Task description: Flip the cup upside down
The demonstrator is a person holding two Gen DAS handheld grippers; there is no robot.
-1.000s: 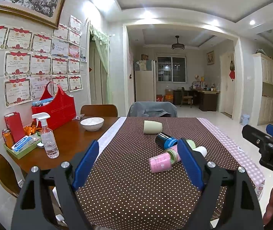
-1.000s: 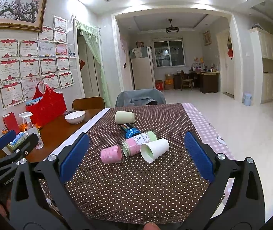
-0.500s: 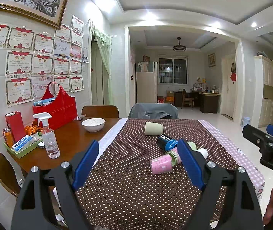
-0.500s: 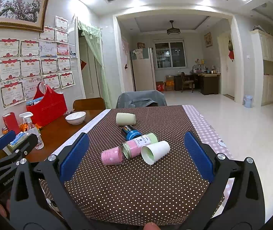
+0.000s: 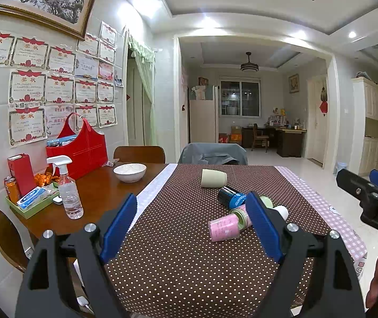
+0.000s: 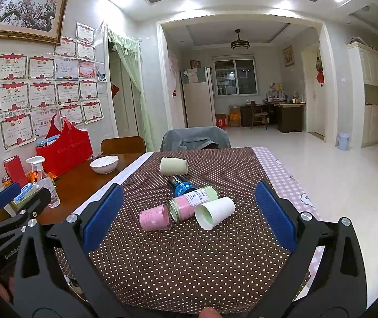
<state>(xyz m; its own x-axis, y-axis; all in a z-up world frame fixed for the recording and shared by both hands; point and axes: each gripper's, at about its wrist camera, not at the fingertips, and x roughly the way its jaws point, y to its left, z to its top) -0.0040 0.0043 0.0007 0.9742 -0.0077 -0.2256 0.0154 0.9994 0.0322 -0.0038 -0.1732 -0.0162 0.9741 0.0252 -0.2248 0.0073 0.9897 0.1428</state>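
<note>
Several cups lie on their sides on the dotted brown tablecloth [image 6: 189, 251]: a white paper cup [image 6: 214, 212] with its mouth toward me, a pink cup [image 6: 155, 217], a pink-and-green cup [image 6: 192, 202], a dark blue cup [image 6: 180, 185] and a beige cup [image 6: 174, 166] farther back. In the left wrist view the pink cup [image 5: 223, 228], blue cup [image 5: 230, 197] and beige cup [image 5: 213, 178] show; the white cup [image 5: 281, 211] is mostly hidden behind a finger. My left gripper [image 5: 192, 222] and right gripper [image 6: 189, 213] are both open, empty, short of the cups.
A white bowl [image 5: 129, 172], spray bottle [image 5: 68, 189], red bag [image 5: 81, 149] and green tray [image 5: 33, 201] sit on the bare wood at the table's left. Chairs [image 5: 212, 153] stand at the far end. The table's right edge drops to open floor.
Both views have lifted and eased slightly, so the cups sit a little lower and nearer in frame. The cups have not moved and both grippers stay open.
</note>
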